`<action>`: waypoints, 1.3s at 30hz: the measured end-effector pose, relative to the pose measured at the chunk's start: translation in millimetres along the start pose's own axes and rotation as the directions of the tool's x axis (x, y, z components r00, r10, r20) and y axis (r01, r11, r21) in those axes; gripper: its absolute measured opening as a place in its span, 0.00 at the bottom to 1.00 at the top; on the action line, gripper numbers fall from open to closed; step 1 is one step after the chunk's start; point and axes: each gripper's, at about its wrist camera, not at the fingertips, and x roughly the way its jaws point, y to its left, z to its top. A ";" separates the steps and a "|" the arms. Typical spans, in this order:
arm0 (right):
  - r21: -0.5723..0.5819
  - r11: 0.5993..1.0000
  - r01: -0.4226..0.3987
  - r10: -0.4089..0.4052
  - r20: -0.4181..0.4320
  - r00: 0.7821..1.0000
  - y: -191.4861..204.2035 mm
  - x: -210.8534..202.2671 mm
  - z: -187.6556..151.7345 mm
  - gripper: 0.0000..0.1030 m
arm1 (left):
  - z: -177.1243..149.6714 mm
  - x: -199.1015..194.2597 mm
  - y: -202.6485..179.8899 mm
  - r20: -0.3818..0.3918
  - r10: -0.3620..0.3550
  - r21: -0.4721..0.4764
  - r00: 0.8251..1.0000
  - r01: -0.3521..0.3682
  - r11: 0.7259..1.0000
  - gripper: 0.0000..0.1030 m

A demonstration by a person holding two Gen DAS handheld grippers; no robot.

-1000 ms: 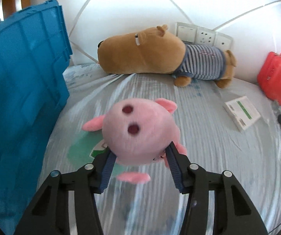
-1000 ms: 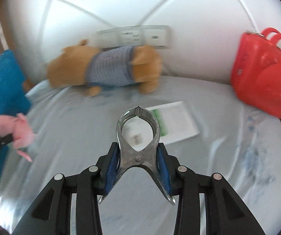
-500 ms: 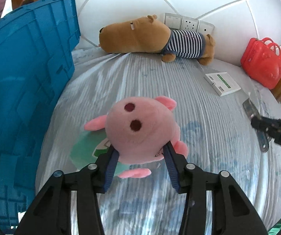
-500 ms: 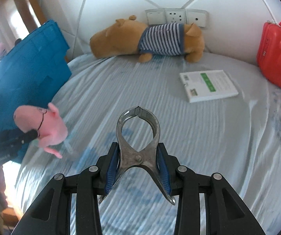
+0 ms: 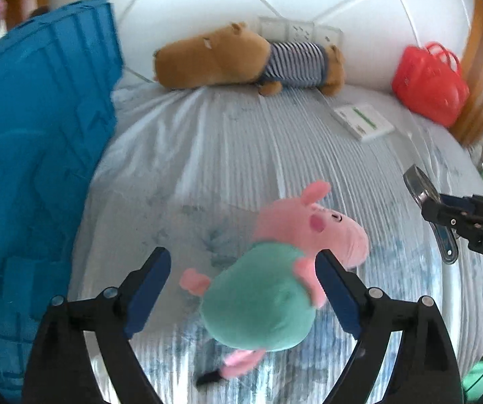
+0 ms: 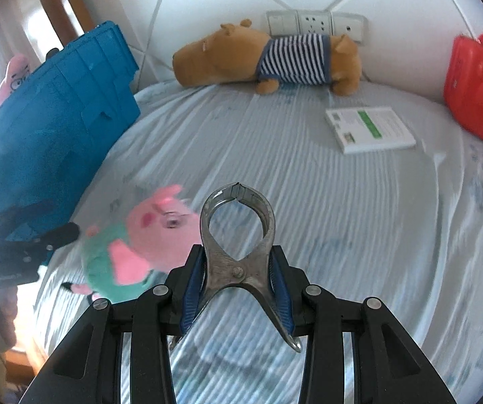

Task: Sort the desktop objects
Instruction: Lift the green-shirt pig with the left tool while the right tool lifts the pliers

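Observation:
The pink pig plush (image 5: pixel 312 222) in a green shirt sits loose between the spread fingers of my left gripper (image 5: pixel 243 257), which is open. The pig is blurred, its head turned right, close against the right finger (image 5: pixel 339 289). In the right wrist view the pig (image 6: pixel 154 235) is low over the striped sheet, just right of the left gripper's dark tip (image 6: pixel 63 234). My right gripper (image 6: pixel 236 259) is shut on a metal clamp (image 6: pixel 270 215), whose closed tip points away from me. The clamp (image 5: pixel 419 185) also shows at the right edge of the left wrist view.
A blue crate (image 5: pixel 33 134) stands along the left side of the bed. A brown plush in a striped shirt (image 6: pixel 228 57) lies by the padded wall. A white box (image 6: pixel 372 128) and a red bag (image 6: pixel 477 91) are at the right.
My left gripper has opened and let go of the pig plush, which has turned and dropped to the right. Both grippers have pulled back from the wall. The right still holds the clamp.

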 end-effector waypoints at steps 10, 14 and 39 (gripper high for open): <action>0.088 0.996 -0.006 0.008 -0.023 1.000 -8.4 7.9 -41.4 0.37 | -24.8 48.8 -37.9 -0.111 -0.059 0.113 0.992 0.071 0.991 0.86; 0.117 0.993 -0.002 0.005 -0.026 1.000 -12.7 14.3 -55.1 0.37 | -32.0 70.6 -49.9 -0.105 0.000 0.151 0.994 0.016 0.988 0.90; -0.202 0.978 -0.053 0.086 0.156 0.984 92.7 -71.3 -5.6 0.37 | -29.1 -129.8 -1.2 0.219 0.149 -0.118 0.964 -0.125 0.985 0.69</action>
